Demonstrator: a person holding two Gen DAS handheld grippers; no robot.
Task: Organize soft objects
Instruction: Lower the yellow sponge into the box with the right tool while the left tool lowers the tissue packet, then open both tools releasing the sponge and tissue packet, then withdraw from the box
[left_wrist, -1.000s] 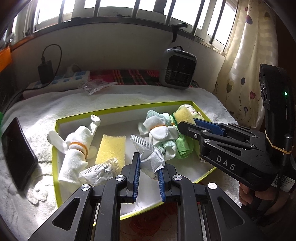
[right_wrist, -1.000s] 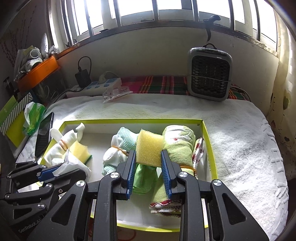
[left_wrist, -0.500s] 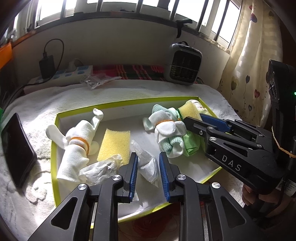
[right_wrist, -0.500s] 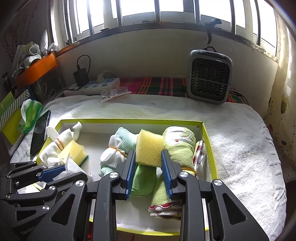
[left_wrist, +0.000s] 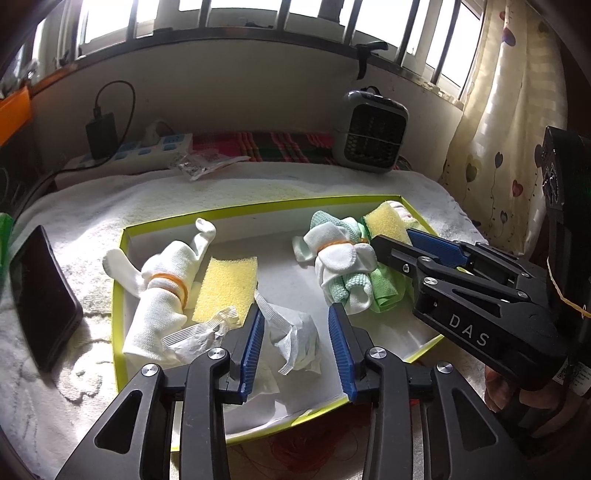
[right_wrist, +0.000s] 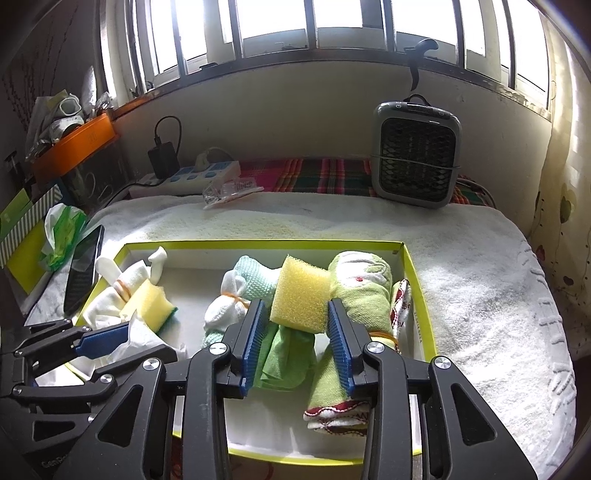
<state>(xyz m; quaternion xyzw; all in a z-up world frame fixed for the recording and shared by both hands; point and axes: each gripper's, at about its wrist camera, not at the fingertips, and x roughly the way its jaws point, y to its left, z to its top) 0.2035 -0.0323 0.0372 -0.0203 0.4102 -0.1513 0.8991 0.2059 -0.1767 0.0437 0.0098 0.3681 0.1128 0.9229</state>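
A shallow white box with a lime rim lies on a white towel. My left gripper is open over its front; a crumpled white cloth lies between the fingers, loose on the box floor. Beside it lie a second white cloth, a yellow sponge and a white sock roll with an orange band. My right gripper is shut on another yellow sponge, held above a green cloth and a rolled green towel. A white and mint sock bundle lies left of it.
A black phone lies on the towel left of the box. A grey fan heater stands at the back right, a power strip and a clear plastic bag at the back. A tissue box is far left.
My left gripper opened and let go of the crumpled white cloth, which now lies on the box floor. My right gripper kept holding the sponge, nearly still.
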